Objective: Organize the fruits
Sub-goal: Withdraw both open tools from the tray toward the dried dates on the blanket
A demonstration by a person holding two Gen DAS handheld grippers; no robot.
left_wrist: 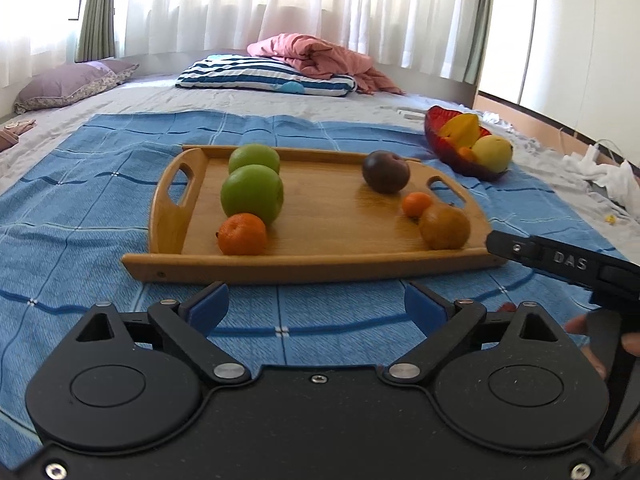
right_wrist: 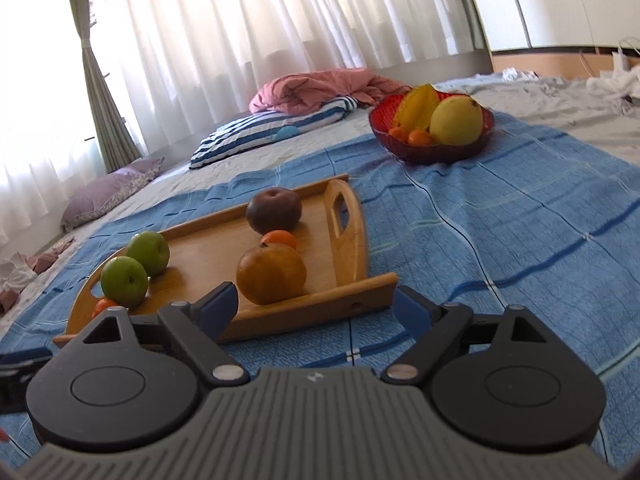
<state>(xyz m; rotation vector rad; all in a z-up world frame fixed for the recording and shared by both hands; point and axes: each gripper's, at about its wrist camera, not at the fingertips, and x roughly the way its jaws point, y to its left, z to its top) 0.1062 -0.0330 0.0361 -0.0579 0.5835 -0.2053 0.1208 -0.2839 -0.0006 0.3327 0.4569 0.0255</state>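
Grippers: left gripper [left_wrist: 316, 306] and right gripper [right_wrist: 316, 310] released, empty. I advise centring the brown fruit [right_wrist: 271, 274], lower centre on the tray [right_wrist: 348, 256], before clenching.

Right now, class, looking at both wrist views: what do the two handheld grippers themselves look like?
The left gripper has a black body, round black hubs, black link arms with silver pins, and blue finger pads. The right gripper is built alike, but its centre is ribbed grey plastic with a small white mark. Seen from the left, its side reads DAS in grey letters.
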